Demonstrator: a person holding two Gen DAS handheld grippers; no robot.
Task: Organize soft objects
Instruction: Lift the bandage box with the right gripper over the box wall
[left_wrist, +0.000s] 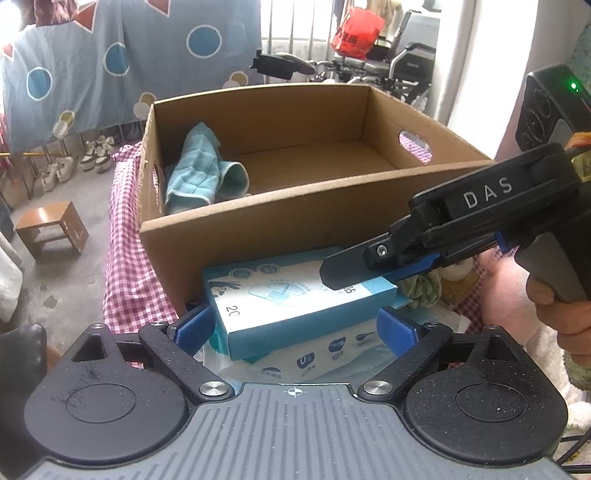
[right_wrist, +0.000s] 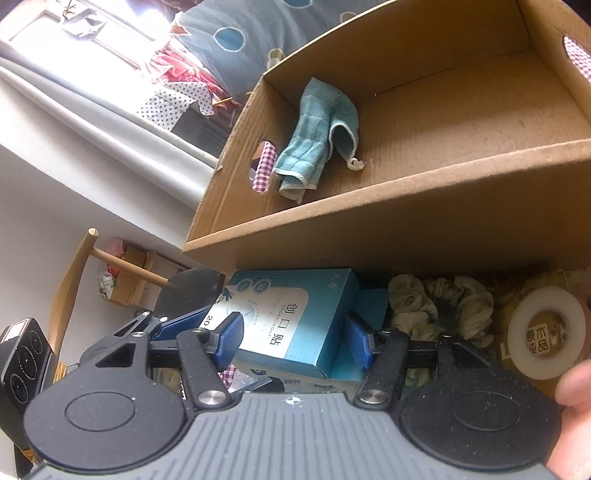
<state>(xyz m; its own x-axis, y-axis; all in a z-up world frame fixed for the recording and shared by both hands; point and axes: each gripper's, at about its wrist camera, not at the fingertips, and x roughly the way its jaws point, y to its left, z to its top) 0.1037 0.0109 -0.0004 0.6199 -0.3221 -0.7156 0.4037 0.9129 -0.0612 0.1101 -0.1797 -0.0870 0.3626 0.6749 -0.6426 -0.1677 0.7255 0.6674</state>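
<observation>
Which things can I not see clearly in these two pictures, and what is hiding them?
- Flat packet under the blue box: left wrist view, the box covers most of it.
- Pale crumpled cloth: right wrist view, the cardboard box wall shades its far part.
- Right gripper: whether its pads press the blue box is unclear.

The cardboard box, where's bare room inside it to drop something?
The cardboard box floor is bare from the teal cloth at one end across to the far handle-hole wall. In front of it things crowd: blue carton, rag pile, tape roll.
</observation>
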